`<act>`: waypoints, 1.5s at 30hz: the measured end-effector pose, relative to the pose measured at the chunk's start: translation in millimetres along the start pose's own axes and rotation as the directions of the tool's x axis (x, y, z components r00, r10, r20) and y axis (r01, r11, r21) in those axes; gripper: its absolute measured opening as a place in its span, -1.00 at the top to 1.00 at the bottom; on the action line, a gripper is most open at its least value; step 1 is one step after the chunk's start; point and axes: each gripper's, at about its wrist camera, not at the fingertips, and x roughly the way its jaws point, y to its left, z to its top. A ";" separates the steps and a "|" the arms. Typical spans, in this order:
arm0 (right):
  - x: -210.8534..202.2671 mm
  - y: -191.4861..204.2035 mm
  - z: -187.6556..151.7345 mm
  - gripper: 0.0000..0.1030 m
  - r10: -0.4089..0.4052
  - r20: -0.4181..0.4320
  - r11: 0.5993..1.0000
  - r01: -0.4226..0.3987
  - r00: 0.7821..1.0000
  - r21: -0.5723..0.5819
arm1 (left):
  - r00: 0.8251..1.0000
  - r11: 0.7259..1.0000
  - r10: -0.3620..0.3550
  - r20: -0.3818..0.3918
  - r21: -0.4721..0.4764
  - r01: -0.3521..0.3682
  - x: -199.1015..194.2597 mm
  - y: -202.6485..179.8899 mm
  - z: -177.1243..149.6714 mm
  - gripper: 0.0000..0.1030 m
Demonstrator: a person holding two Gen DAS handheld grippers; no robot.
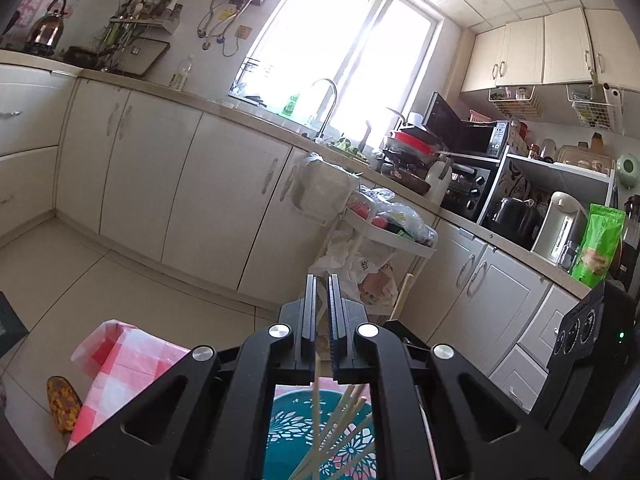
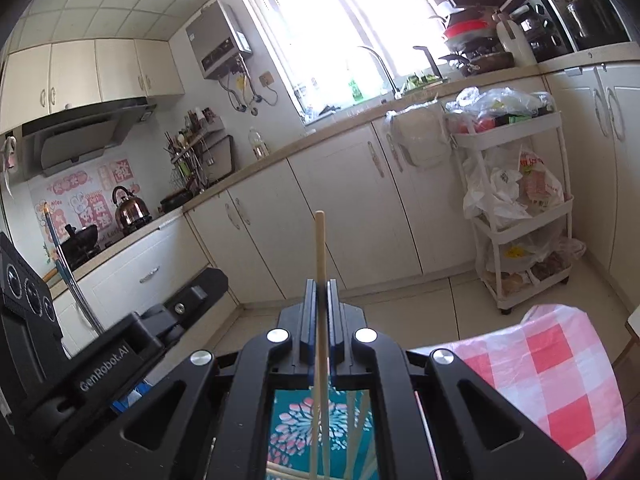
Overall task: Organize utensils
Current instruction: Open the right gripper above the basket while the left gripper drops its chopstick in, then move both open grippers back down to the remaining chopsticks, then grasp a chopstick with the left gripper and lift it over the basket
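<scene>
My right gripper [image 2: 319, 282] is shut on a pale wooden chopstick [image 2: 319, 240] that sticks out upward past the fingertips. In the left wrist view my left gripper [image 1: 322, 280] is shut too. A thin chopstick [image 1: 316, 408] runs back between its jaws without showing past the tips. Under both grippers lies a teal flower-patterned mat [image 2: 288, 420] with several loose chopsticks [image 1: 344, 420] on it. The left gripper [image 2: 216, 276] shows at the left of the right wrist view. The right one's chopstick [image 1: 405, 292] shows just right of my left fingers.
A pink-and-white checked tablecloth [image 2: 560, 380] covers the table edge. A white trolley [image 2: 520, 216] stuffed with bags stands against cream cabinets [image 1: 180, 184]. A patterned slipper [image 1: 62, 404] lies on the floor. A blue-grey rod [image 2: 64, 264] stands at the left.
</scene>
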 end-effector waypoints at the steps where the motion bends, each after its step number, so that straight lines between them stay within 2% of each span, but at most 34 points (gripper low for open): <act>1: 0.3 -1.4 -2.8 0.85 -0.001 -0.013 1.000 0.001 1.000 -0.001 | 1.000 1.000 0.001 -0.009 0.003 -0.001 0.2 0.2 -0.8 0.91; 4: -2.3 -4.6 -10.8 0.61 -0.003 -0.035 1.000 0.003 0.999 -0.001 | 1.000 1.000 0.000 -0.023 0.008 0.000 -4.5 2.4 -2.7 0.90; 7: -9.5 -9.8 -13.9 0.61 -0.005 -0.044 1.000 0.006 0.999 0.019 | 0.999 1.000 0.003 -0.034 0.007 -0.003 -12.8 7.3 -3.8 0.89; 10: -26.4 -16.6 -12.0 0.51 -0.010 -0.025 0.999 0.012 1.000 0.051 | 0.999 1.000 0.012 -0.046 -0.005 -0.013 -26.3 15.6 -5.5 0.85; 12: -47.2 -23.3 -11.6 0.30 -0.014 -0.004 0.996 0.014 1.000 0.083 | 0.998 1.000 0.020 -0.060 -0.019 -0.021 -41.7 24.4 -7.3 0.75; 13: -57.2 -27.4 -13.1 0.18 -0.013 0.004 0.995 0.013 1.000 0.098 | 0.997 0.999 0.025 -0.073 -0.026 -0.027 -50.6 30.1 -9.6 0.61; 14: -69.5 -31.8 -18.0 0.15 -0.011 -0.003 0.994 0.011 1.000 0.106 | 0.995 0.999 0.033 -0.096 -0.033 -0.036 -60.0 36.2 -13.4 0.43; 15: -80.0 -36.1 -24.3 0.15 -0.012 -0.021 0.994 0.015 1.000 0.111 | 0.989 0.998 0.046 -0.138 -0.037 -0.052 -68.3 42.6 -18.9 0.33; 16: -88.7 -40.0 -31.4 0.13 -0.015 -0.040 0.993 0.020 0.999 0.118 | 0.975 0.997 0.055 -0.216 -0.040 -0.065 -74.2 50.0 -28.5 0.18; 17: -98.2 -45.3 -44.8 0.13 -0.015 -0.083 0.992 0.026 0.996 0.126 | 0.950 0.997 0.055 -0.308 -0.032 -0.069 -76.2 55.0 -40.4 0.16; 18: -102.0 -47.4 -55.4 0.13 -0.015 -0.133 0.992 0.032 0.991 0.124 | 0.909 0.998 0.061 -0.412 -0.007 -0.070 -77.2 58.5 -59.4 0.16; 19: -105.0 -50.0 -69.1 0.13 -0.021 -0.190 0.992 0.044 0.981 0.115 | 0.873 0.997 0.083 -0.481 0.037 -0.074 -76.3 58.2 -75.9 0.16; 20: -109.1 -53.7 -87.7 0.13 -0.040 -0.249 0.992 0.068 0.968 0.104 | 0.820 0.991 0.125 -0.559 0.117 -0.071 -74.4 53.9 -98.5 0.16; 22: -113.3 -59.4 -114.7 0.13 -0.056 -0.329 0.989 0.098 0.943 0.113 | 0.754 0.971 0.186 -0.630 0.234 -0.044 -73.8 44.8 -134.6 0.16; 24: -117.4 -64.4 -139.3 0.13 -0.073 -0.397 0.986 0.127 0.915 0.112 | 0.711 0.959 0.214 -0.670 0.284 -0.021 -70.6 36.6 -158.2 0.16; 26: -123.3 -59.5 -157.0 0.13 -0.094 -0.441 0.989 0.136 0.893 0.065 | 0.698 0.940 0.247 -0.672 0.340 -0.006 -65.0 25.8 -173.0 0.16; 28: -131.2 -50.1 -167.1 0.13 -0.092 -0.462 0.993 0.116 0.882 0.024 | 0.686 0.928 0.268 -0.676 0.372 0.005 -58.5 16.9 -180.9 0.16; 31: -136.6 -29.7 -178.6 0.13 -0.088 -0.493 0.996 0.059 0.866 -0.074 | 0.679 0.902 0.308 -0.667 0.431 0.015 -52.5 5.9 -189.2 0.16; 34: -136.2 -14.8 -188.3 0.15 -0.102 -0.514 0.988 0.025 0.852 -0.155 | 0.669 0.894 0.316 -0.673 0.447 0.028 -48.3 1.4 -194.0 0.18; 36: -132.7 -8.6 -193.6 0.21 -0.122 -0.520 0.981 0.022 0.845 -0.195 | 0.661 0.890 0.319 -0.680 0.455 0.039 -46.5 -1.2 -196.7 0.33; 38: -128.5 -6.8 -196.6 0.34 -0.134 -0.530 0.977 0.021 0.837 -0.214 | 0.661 0.893 0.306 -0.685 0.447 0.049 -44.3 -2.3 -198.8 0.74; 39: -129.7 -6.3 -198.9 0.34 -0.137 -0.531 0.976 0.023 0.837 -0.215 | 0.659 0.892 0.305 -0.687 0.449 0.056 -44.7 -2.1 -198.4 0.86; 44: -128.7 -9.3 -202.2 0.38 -0.143 -0.538 0.976 0.028 0.831 -0.216 | 0.647 0.897 0.290 -0.705 0.435 0.072 -42.3 1.5 -196.0 0.91; 45: -127.5 -9.3 -201.9 0.38 -0.144 -0.539 0.976 0.028 0.830 -0.218 | 0.643 0.908 0.274 -0.715 0.413 0.073 -42.5 3.8 -194.7 0.91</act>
